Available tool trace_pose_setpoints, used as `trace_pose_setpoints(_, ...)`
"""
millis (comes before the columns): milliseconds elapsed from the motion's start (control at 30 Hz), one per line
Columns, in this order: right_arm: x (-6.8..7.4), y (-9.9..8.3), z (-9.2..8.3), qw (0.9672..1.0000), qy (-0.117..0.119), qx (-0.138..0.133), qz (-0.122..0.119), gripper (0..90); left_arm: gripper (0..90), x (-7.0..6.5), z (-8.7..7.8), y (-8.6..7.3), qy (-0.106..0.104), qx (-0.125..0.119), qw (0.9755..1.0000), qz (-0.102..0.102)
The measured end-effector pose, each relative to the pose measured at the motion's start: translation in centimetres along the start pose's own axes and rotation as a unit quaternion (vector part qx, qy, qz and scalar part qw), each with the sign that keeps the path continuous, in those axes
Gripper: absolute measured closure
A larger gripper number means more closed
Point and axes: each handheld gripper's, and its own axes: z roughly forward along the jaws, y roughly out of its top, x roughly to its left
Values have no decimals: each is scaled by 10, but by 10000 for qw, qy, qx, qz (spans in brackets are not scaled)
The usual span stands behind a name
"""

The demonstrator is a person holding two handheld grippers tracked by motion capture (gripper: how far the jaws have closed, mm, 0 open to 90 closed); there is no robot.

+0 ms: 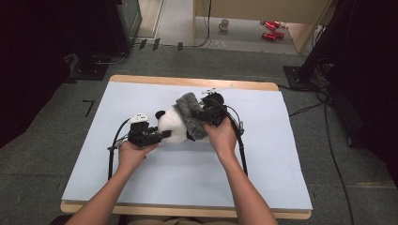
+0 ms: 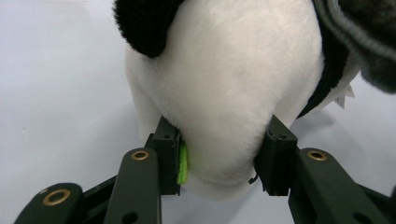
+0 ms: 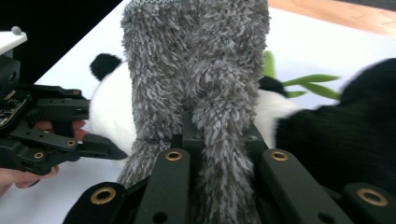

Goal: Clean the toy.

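Grey carpet lies all around the bench (image 1: 263, 173), which has a pale blue sheet on top. On it lies a toy panda (image 1: 172, 125), near the middle. The left gripper (image 1: 159, 136) squeezes the panda's white head, one jaw on each side. The right gripper (image 1: 201, 115) is pinched tight on a fuzzy grey scarf (image 1: 191, 115) lying over the panda's neck. I think the scarf is being put on. Next, the right gripper should pull it round the neck while the left one holds the panda steady. No boxes or bowls are on the bench.
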Motion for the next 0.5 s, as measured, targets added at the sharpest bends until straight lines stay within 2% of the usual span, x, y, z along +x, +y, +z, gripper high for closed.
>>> trace_pose_setpoints(233,-16,0,-18,9996,-175,-156,134,796,582,0,0,-1,-5,-20,10000,13)
trace_pose_setpoints(433,-41,-6,-34,9983,-252,-292,432,796,575,-2,0,-3,1,-60,10000,41)
trace_pose_setpoints(500,-46,-7,-39,9978,-361,-307,461,797,575,-2,-1,-4,5,-62,10000,45)
